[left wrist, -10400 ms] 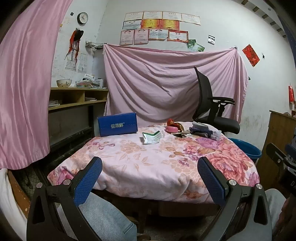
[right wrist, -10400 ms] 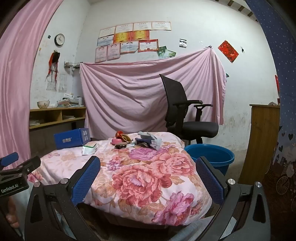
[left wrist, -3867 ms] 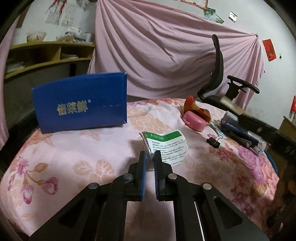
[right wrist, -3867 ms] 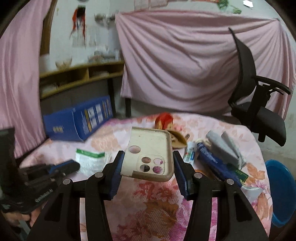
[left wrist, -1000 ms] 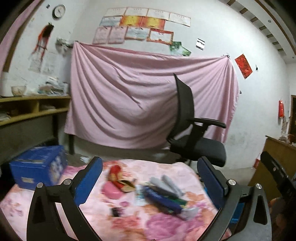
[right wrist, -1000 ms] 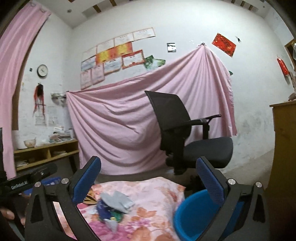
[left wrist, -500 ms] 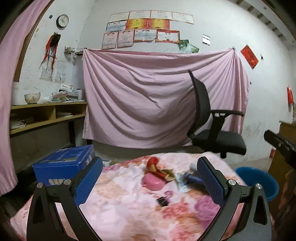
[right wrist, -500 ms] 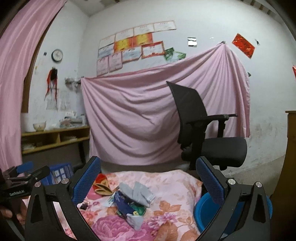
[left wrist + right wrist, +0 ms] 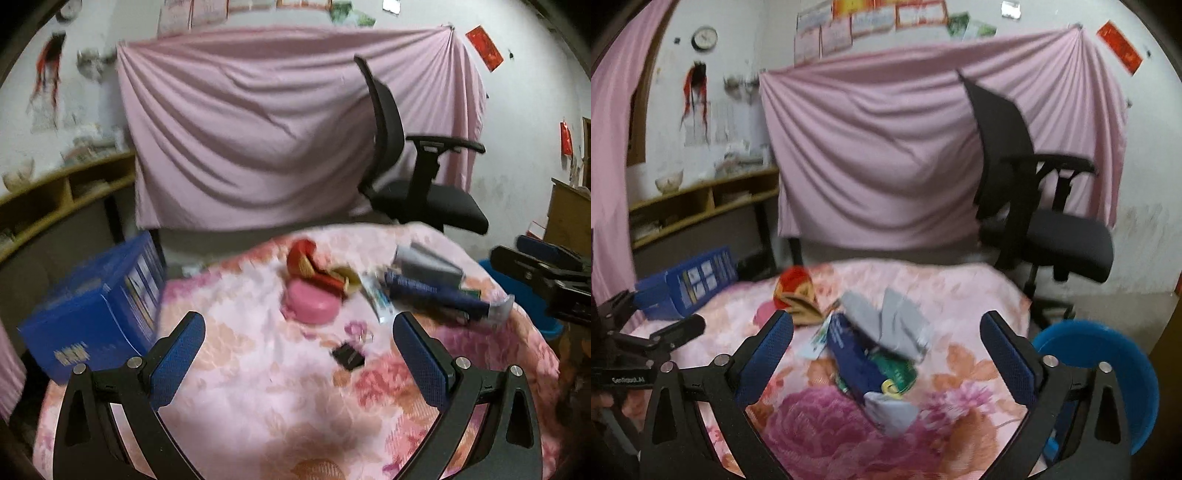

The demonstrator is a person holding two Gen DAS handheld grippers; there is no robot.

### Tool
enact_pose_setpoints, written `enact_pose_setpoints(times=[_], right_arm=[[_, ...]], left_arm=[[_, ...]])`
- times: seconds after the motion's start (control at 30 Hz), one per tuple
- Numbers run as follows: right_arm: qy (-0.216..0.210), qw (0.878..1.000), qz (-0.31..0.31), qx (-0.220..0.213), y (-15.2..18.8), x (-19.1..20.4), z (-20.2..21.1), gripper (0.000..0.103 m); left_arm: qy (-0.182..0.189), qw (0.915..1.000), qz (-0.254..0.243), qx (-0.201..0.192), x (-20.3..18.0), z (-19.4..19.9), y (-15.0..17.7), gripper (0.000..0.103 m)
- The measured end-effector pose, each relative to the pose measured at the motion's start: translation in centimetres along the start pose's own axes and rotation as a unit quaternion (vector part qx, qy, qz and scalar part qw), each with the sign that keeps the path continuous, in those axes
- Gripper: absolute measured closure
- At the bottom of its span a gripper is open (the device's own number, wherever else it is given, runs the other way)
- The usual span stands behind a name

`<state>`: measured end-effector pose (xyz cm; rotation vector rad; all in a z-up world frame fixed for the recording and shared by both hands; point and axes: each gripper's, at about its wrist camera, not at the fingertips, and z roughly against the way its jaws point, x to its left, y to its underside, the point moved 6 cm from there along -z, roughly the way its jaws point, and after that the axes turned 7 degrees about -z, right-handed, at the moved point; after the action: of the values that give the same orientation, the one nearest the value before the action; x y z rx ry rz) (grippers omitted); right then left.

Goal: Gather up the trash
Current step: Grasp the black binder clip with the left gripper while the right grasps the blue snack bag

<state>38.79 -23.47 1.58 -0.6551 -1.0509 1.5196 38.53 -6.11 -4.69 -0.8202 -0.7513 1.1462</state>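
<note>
A floral-covered table (image 9: 960, 291) strewn with rubbish, both grippers empty.

Jaws apart, the right gripper (image 9: 886, 339) frames a crumpled grey wrapper (image 9: 890, 325) mid-table: probably light and soft, best pinched at a raised fold. The left gripper (image 9: 295, 347) gapes too.

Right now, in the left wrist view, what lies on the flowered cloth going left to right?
Blue box → pink round case → black binder clip → dark blue tube, with the other hand-held gripper at the right edge beyond the cloth.
</note>
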Motion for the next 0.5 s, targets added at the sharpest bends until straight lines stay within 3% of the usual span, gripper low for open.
enact_pose_setpoints(times=[0.03,0.17,0.37,0.5], right_arm=[[-0.001,1.0,0.001,0.014,0.3,0.2,-0.5,0.021],[-0.006,0.998,0.004,0.059,1.4,0.4,-1.8,0.037],[-0.021,0.994,-0.019,0.104,2.3,-0.3,-3.0,0.053],[-0.039,0.989,-0.036,0.138,3.0,-0.6,-4.1,0.061]], left_arm=[[0.007,0.9999,0.005,0.007,0.1,-0.2,0.2,0.004],[0.05,0.9978,0.02,0.04,-0.3,-1.2,0.7,0.015],[0.098,0.9889,0.004,0.111,-2.3,-3.6,1.7,0.04],[0.12,0.983,0.012,0.138,-2.8,-4.7,2.0,0.054]])
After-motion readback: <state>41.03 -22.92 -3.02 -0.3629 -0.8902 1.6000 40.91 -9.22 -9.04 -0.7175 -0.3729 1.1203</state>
